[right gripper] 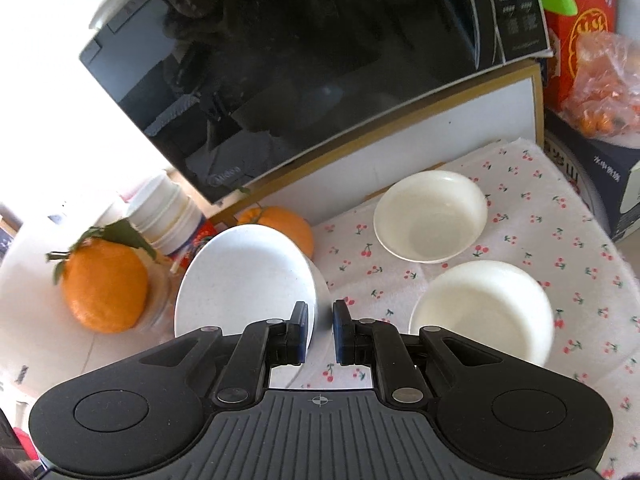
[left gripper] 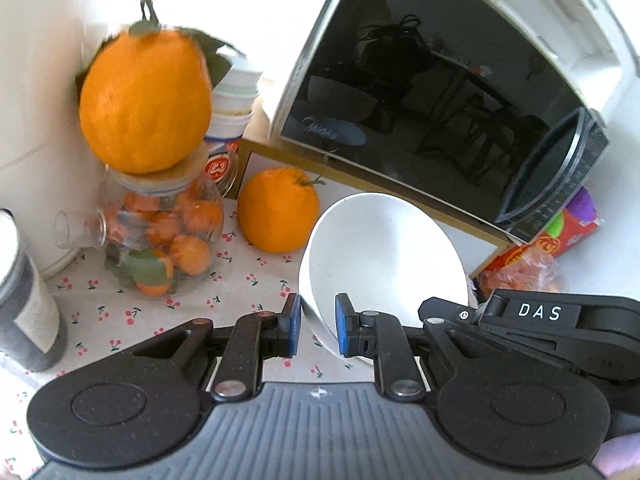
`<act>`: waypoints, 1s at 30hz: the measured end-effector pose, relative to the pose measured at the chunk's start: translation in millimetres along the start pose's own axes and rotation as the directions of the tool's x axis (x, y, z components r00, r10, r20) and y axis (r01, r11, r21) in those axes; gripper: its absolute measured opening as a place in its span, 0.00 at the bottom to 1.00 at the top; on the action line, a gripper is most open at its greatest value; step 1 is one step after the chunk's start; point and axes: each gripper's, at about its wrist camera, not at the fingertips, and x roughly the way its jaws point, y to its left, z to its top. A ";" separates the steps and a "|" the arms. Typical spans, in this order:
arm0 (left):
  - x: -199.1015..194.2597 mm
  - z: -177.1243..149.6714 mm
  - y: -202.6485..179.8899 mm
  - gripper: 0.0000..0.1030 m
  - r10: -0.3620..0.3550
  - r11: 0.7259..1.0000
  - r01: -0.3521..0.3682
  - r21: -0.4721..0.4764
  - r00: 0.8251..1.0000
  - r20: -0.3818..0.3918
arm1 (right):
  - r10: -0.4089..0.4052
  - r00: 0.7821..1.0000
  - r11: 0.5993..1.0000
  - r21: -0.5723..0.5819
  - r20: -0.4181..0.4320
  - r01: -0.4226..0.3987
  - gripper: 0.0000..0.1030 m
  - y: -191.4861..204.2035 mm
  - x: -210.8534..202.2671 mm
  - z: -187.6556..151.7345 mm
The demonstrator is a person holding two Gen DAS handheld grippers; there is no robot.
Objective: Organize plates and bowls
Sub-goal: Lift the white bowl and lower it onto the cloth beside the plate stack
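Note:
My left gripper is shut on the rim of a white speckled bowl, which it holds tilted above the cherry-print cloth. My right gripper also closes on the rim of the same speckled bowl, with the rim between its blue pads. The black body of the right gripper shows at the right of the left wrist view. Two more white bowls stand on the cloth to the right: a far one and a near one.
A black-fronted microwave stands on a wood-edged shelf behind. Left are a jar of small oranges with a big orange on top, another orange, stacked cups and a dark cylinder. A red box and bagged fruit sit right.

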 end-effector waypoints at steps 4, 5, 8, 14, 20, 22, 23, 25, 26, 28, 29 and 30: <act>-17.6 -3.3 -11.6 0.16 -0.007 0.999 0.006 0.032 1.000 0.012 | 0.004 1.000 1.000 0.002 0.021 -0.004 0.13 0.4 -24.1 -3.6; -21.9 -4.5 -14.6 0.16 -0.008 0.999 0.008 0.041 1.000 0.014 | 0.004 1.000 1.000 0.006 0.024 -0.004 0.13 -0.3 -29.3 -4.3; -34.2 -9.0 -23.1 0.16 -0.010 0.998 0.008 0.069 1.000 0.019 | 0.010 0.999 1.000 0.020 0.035 -0.011 0.13 -4.0 -45.2 -7.6; -51.3 -23.8 -39.5 0.16 -0.033 0.993 0.031 0.110 0.999 0.010 | 0.003 0.999 0.999 0.047 0.054 -0.005 0.13 -17.0 -81.4 -18.3; -62.4 -55.2 -60.0 0.16 -0.079 0.985 0.084 0.152 0.996 -0.037 | -0.049 0.998 0.994 0.097 0.046 0.044 0.13 -45.1 -119.0 -36.4; -61.6 -67.9 -64.7 0.16 -0.095 0.982 0.104 0.157 0.994 -0.062 | -0.062 0.997 0.993 0.108 0.044 0.057 0.13 -57.1 -129.1 -44.1; -60.1 -73.6 -66.4 0.16 -0.102 0.981 0.113 0.159 0.992 -0.076 | -0.064 0.997 0.991 0.118 0.044 0.058 0.13 -64.4 -134.2 -47.7; -56.2 -85.6 -69.9 0.16 -0.114 0.979 0.131 0.158 0.987 -0.110 | -0.062 0.997 0.988 0.144 0.043 0.055 0.13 -78.9 -142.0 -54.6; -53.7 -91.5 -71.3 0.16 -0.121 0.978 0.140 0.155 0.984 -0.129 | -0.062 0.997 0.986 0.156 0.043 0.055 0.13 -85.9 -145.5 -57.8; -48.5 -102.8 -73.6 0.16 -0.139 0.975 0.164 0.147 0.977 -0.162 | -0.073 0.996 0.984 0.164 0.043 0.065 0.15 -97.5 -150.8 -63.9; -46.1 -108.5 -74.8 0.16 -0.146 0.974 0.173 0.145 0.974 -0.176 | -0.084 0.995 0.984 0.161 0.044 0.076 0.15 -101.3 -152.0 -67.1; -44.3 -113.6 -76.1 0.16 -0.149 0.973 0.177 0.146 0.971 -0.187 | -0.095 0.994 0.984 0.158 0.045 0.087 0.15 -105.5 -152.3 -70.5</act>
